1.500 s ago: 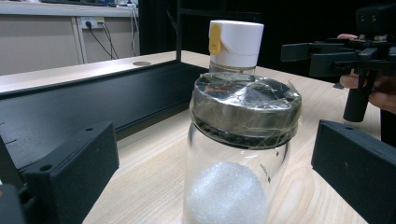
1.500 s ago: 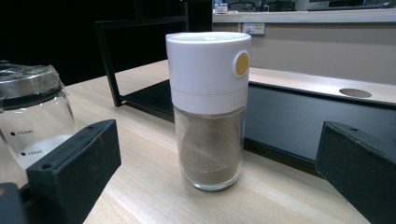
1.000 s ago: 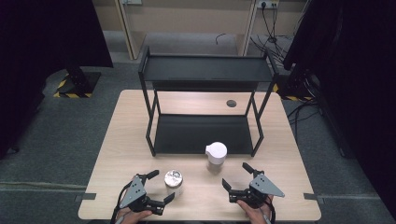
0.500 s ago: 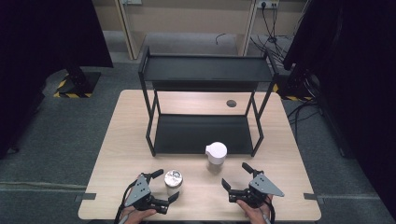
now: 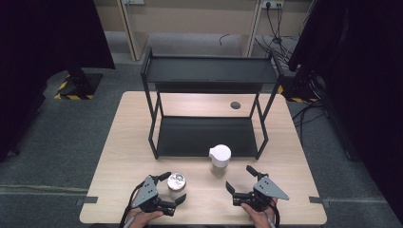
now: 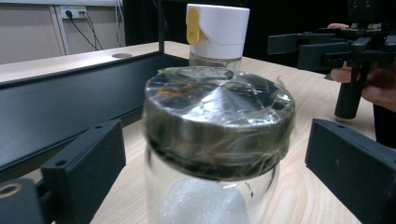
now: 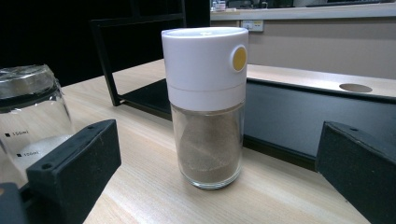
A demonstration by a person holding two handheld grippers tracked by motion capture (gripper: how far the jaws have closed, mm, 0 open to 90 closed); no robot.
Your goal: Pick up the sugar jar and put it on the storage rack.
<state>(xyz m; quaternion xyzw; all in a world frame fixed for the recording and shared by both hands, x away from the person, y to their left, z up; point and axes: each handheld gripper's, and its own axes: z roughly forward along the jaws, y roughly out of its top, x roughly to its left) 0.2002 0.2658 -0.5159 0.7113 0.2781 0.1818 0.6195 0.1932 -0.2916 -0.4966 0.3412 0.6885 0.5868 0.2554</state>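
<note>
Glass jar (image 5: 176,184) with foil-wrapped metal lid, near table's (image 5: 119,156) front edge, left of centre, between wide-spread jaws of left gripper (image 5: 172,189). Probably rigid, slick, breakable, light with little white powder inside; best clamped on glass wall below lid. Right gripper (image 5: 240,178) also wide, empty, facing white-capped shaker (image 5: 220,158) before shelf rack (image 5: 209,78).

jar (image 5: 176,183) left — shaker (image 5: 219,157) right
</note>
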